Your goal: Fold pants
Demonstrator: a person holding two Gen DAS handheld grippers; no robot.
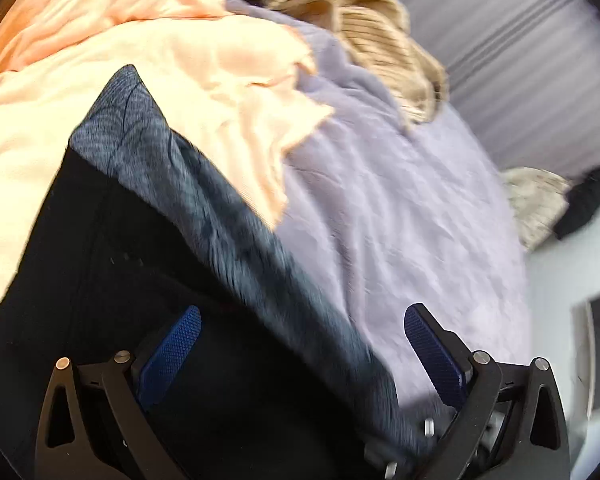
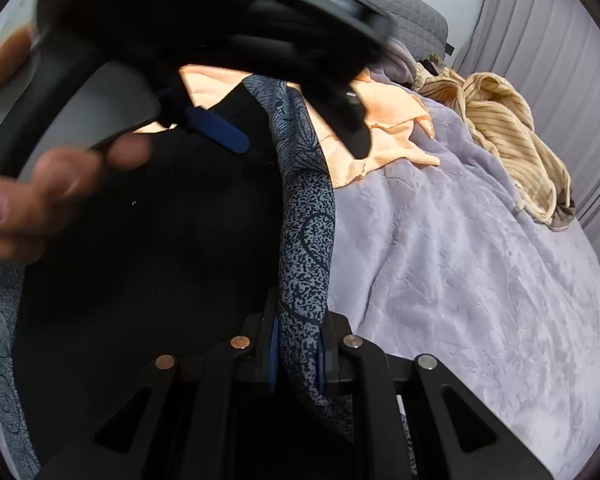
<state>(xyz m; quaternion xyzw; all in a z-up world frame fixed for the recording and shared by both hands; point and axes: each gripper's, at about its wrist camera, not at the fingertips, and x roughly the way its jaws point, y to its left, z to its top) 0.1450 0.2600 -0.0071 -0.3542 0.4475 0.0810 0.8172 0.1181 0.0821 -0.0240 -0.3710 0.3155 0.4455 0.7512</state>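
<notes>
The pants [image 1: 100, 264] are black with a blue-grey patterned band [image 1: 204, 184] and lie on the bed. In the left wrist view my left gripper [image 1: 302, 344] is open, its blue pads [image 1: 172, 352] wide apart, with the band running between them untouched. In the right wrist view my right gripper [image 2: 298, 356] is shut on the patterned band [image 2: 308, 232], pinching it between both pads. The black part of the pants [image 2: 160, 260] spreads to the left. Above it a hand [image 2: 32, 200] holds the left gripper [image 2: 300, 148], open over the pants.
A lavender fleece blanket [image 2: 460, 260] covers the bed. A peach cloth [image 1: 160, 60] lies beyond the pants and a tan striped garment [image 2: 512, 136] lies farther back. A grey quilted headboard [image 2: 412, 12] and pleated curtain [image 2: 548, 40] stand behind.
</notes>
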